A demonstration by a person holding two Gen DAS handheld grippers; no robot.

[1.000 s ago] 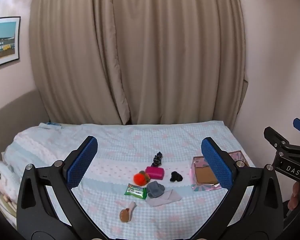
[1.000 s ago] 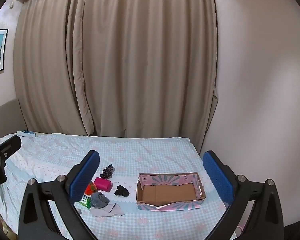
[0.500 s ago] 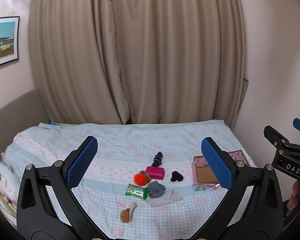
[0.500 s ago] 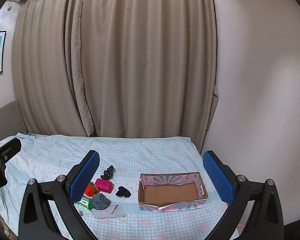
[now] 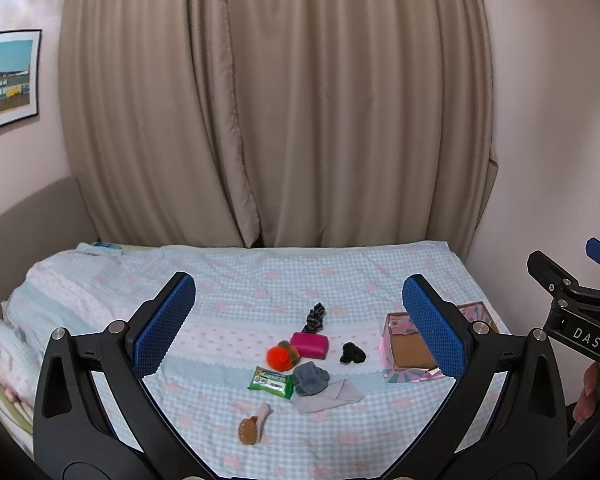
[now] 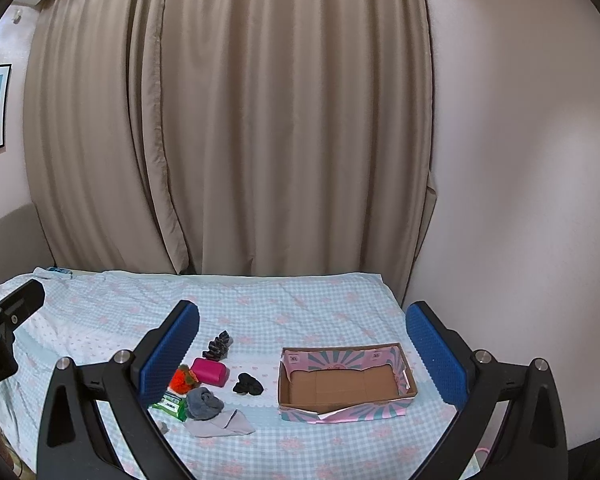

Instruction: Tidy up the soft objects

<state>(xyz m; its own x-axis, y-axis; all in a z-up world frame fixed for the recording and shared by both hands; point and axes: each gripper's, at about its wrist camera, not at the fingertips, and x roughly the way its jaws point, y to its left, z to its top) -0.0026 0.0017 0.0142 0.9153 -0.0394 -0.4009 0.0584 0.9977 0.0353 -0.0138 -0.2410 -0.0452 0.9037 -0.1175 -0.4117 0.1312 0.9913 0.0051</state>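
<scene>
Several small items lie mid-bed: a dark scrunchie (image 5: 315, 317) (image 6: 219, 345), a magenta pouch (image 5: 309, 345) (image 6: 209, 372), an orange pom-pom (image 5: 281, 355) (image 6: 182, 378), a black scrunchie (image 5: 352, 352) (image 6: 247, 384), a grey rolled sock (image 5: 310, 377) (image 6: 203, 402) on a pale cloth (image 5: 327, 397) (image 6: 221, 426), a green wipes pack (image 5: 271, 383) (image 6: 169, 403) and a brown brush (image 5: 253, 425). An empty pink cardboard box (image 6: 346, 382) (image 5: 409, 350) stands to their right. My left gripper (image 5: 299, 322) and right gripper (image 6: 302, 346) hover open above the bed, holding nothing.
The checked bedspread (image 5: 260, 284) reaches beige curtains (image 5: 276, 120) at the back and a pink wall (image 6: 520, 200) on the right. Folded bedding (image 5: 8, 344) is piled at the left edge. A framed picture (image 5: 6, 80) hangs on the left wall.
Both views have shifted slightly; the items and box sit a little lower and nearer the frames' centres. Nothing on the bed has moved, and both grippers stay open.
</scene>
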